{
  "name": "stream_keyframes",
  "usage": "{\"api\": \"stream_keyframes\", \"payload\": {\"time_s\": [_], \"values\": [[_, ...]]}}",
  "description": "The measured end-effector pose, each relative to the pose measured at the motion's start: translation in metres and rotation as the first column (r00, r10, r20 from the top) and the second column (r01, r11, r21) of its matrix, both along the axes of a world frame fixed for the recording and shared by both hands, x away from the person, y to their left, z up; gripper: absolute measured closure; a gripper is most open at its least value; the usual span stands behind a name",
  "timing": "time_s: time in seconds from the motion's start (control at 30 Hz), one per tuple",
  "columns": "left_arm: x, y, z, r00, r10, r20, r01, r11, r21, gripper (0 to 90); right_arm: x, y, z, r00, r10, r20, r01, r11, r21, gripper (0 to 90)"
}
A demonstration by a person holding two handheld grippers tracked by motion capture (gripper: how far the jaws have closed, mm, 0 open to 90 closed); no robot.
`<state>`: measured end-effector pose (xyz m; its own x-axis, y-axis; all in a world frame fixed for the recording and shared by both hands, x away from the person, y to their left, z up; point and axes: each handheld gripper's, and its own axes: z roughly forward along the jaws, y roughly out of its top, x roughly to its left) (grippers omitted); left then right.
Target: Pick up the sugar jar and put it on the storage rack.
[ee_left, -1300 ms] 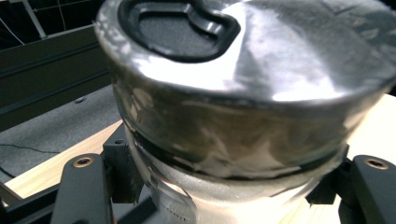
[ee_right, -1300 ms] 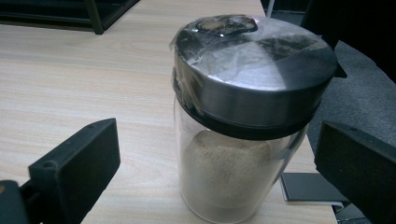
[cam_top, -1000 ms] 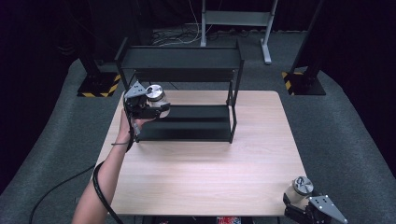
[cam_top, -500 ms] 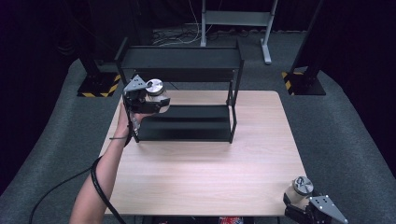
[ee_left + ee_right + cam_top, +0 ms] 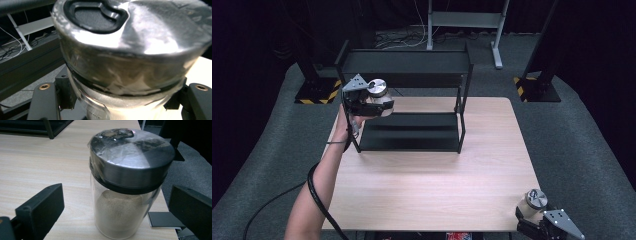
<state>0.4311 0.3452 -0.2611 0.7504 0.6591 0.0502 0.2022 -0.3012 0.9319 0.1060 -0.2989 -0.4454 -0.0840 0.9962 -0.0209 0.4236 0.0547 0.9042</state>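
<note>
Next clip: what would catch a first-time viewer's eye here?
First, the left hand-held gripper, raised beside the left end of the black shelf rack and clamped on a silver-lidded jar. Next, a second jar of pale powder standing at the near right corner of the wooden table, between the open jaws of the right hand-held gripper, with gaps on both sides.

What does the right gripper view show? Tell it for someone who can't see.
A glass jar with a silver lid, partly full of pale powder, stands on a wooden table near its corner. The right gripper's black jaws stand open on either side, not touching it.
</note>
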Motion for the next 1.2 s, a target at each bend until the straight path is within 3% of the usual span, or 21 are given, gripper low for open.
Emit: {"api": "stream_keyframes", "payload": {"time_s": [1.2], "values": [[0.016, 0.0, 0.033, 0.9968, -0.08, 0.003, 0.08, 0.9965, 0.023, 30.5, -0.002, -0.001, 0.0, 0.9997, -0.022, 0.002, 0.022, 0.9997, -0.007, 0.0]]}}
